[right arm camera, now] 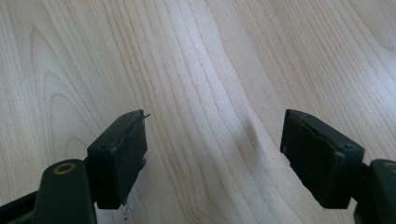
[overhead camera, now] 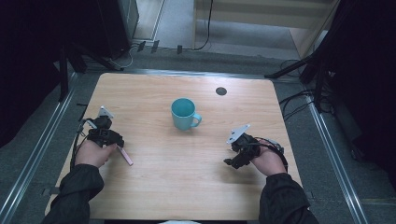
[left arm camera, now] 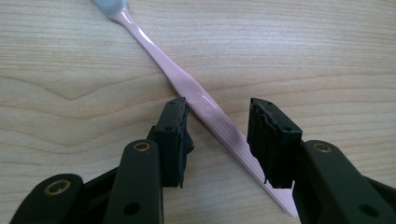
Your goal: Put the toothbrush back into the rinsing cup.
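A pink toothbrush (left arm camera: 196, 95) lies flat on the wooden table, its pale bristle head toward the top of the left gripper view. My left gripper (left arm camera: 218, 123) is open and straddles the handle, one jaw on each side, the left jaw close to or touching it. In the high view the toothbrush (overhead camera: 125, 156) pokes out beside the left hand and left gripper (overhead camera: 108, 136) at the table's left. A teal mug (overhead camera: 184, 114) stands upright at mid-table, handle to the right. My right gripper (right arm camera: 215, 140) is open over bare wood; in the high view the right gripper (overhead camera: 233, 161) sits at the right.
The light wooden table (overhead camera: 177, 186) has a small dark round hole cover (overhead camera: 221, 91) near its far edge. Metal rails, cables and dark stands surround the table on the floor.
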Motion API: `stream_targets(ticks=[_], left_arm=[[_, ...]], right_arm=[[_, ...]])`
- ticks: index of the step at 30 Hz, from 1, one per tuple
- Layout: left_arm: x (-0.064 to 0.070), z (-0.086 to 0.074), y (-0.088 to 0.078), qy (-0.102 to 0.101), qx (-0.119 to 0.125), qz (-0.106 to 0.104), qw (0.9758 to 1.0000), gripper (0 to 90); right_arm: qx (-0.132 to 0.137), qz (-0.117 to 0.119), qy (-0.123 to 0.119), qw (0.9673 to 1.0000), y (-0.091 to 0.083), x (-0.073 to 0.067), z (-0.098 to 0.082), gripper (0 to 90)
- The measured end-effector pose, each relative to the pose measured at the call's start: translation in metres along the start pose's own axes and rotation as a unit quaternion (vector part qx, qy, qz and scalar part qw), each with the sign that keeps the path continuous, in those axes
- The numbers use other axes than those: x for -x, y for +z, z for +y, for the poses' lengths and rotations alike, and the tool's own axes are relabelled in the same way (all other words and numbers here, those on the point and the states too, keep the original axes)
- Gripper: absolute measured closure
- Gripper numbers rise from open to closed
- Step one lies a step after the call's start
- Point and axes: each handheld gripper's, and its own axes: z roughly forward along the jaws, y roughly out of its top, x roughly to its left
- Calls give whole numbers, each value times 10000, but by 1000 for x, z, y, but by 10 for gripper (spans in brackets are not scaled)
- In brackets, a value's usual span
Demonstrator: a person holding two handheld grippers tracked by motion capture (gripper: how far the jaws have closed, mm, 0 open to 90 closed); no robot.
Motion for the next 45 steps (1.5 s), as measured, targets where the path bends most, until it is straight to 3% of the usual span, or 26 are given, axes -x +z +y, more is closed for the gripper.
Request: stream_targets(ticks=[15, 22, 31, 45], left_arm=[[2, 7, 7, -120, -59, 189, 9997, 572], [5, 8, 7, -28, -76, 342, 9994, 625], [2, 9, 7, 96, -156, 301, 9994, 695], [2, 10, 6, 324, -308, 427, 9981, 768]], right_arm=[[-23, -62, 101, 9999, -3, -2, -8, 227], [-18, -69, 78, 9999, -4, -2, -9, 227], [-34, -64, 93, 9999, -4, -2, -9, 227], [-34, -85, 93, 9999, -5, -2, -10, 227]])
